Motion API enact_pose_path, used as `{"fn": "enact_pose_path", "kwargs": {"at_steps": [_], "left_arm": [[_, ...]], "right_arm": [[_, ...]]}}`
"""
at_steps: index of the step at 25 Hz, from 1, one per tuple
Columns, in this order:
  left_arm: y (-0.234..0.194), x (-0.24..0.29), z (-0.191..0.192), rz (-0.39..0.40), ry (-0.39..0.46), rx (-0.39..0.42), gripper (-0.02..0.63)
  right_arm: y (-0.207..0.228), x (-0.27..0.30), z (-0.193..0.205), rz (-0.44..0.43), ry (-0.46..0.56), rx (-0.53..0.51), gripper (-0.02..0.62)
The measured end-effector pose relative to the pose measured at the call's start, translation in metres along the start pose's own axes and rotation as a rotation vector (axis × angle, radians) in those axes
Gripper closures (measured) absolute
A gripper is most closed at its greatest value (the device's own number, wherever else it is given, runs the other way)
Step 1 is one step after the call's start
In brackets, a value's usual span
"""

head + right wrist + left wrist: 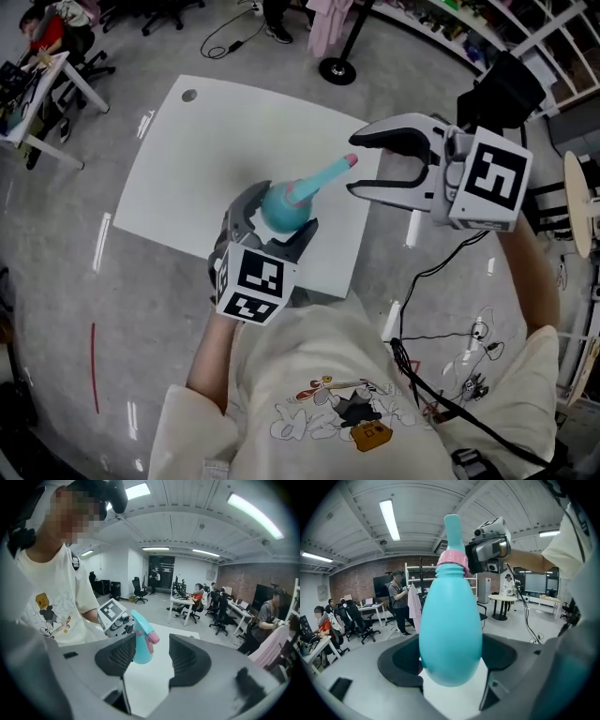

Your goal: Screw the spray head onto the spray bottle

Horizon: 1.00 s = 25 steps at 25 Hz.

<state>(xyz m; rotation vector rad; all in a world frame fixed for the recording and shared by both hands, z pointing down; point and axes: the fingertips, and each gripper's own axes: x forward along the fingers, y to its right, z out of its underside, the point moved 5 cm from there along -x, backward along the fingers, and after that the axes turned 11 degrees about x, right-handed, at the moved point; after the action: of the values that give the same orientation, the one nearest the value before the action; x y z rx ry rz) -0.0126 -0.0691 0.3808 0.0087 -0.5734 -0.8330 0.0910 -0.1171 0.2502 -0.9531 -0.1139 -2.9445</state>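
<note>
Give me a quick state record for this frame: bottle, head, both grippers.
spray bottle: teal, tilted, held over the white table
spray head: sits on the bottle's neck, pink collar; how tight, cannot tell
left gripper: shut on the spray bottle's body
right gripper: jaws apart, gripping nothing, pointed at the spray head

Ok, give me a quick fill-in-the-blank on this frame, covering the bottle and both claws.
1. The left claw is ____ on the teal pear-shaped plastic spray bottle.
2. The ring-shaped collar under its spray head is ____.
3. The right claw has its jaws ____, gripping nothing.
4. Beneath lies a ____ rectangular tabletop.
Missing words: shut; pink; open; white.
</note>
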Motion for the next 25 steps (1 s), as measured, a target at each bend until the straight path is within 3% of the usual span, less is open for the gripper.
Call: {"fn": "enact_pose_path", "kwargs": {"at_steps": [4,9,20,25], "left_arm": [[0.011,0.005,-0.002,0.033,-0.008,0.030,0.218],[0.012,0.008,-0.007,0.076,-0.013,0.067,0.218],[0.031,0.016,-0.013,0.134,-0.040,0.097,0.218],[0.030,0.016,-0.012,0.169,-0.041,0.077,0.218]], "right_arm": [[-0.006,0.008,0.002,-0.126,-0.023,-0.010,0.387],[-0.018,0.025,0.003,-0.219,-0.110,-0.030,0.386],[-0.034,0.034,0.000,-0.332,-0.322,-0.182,0.388],[-0.037,0.040,0.001,-0.328,-0.474,-0.286,0.391]]}}
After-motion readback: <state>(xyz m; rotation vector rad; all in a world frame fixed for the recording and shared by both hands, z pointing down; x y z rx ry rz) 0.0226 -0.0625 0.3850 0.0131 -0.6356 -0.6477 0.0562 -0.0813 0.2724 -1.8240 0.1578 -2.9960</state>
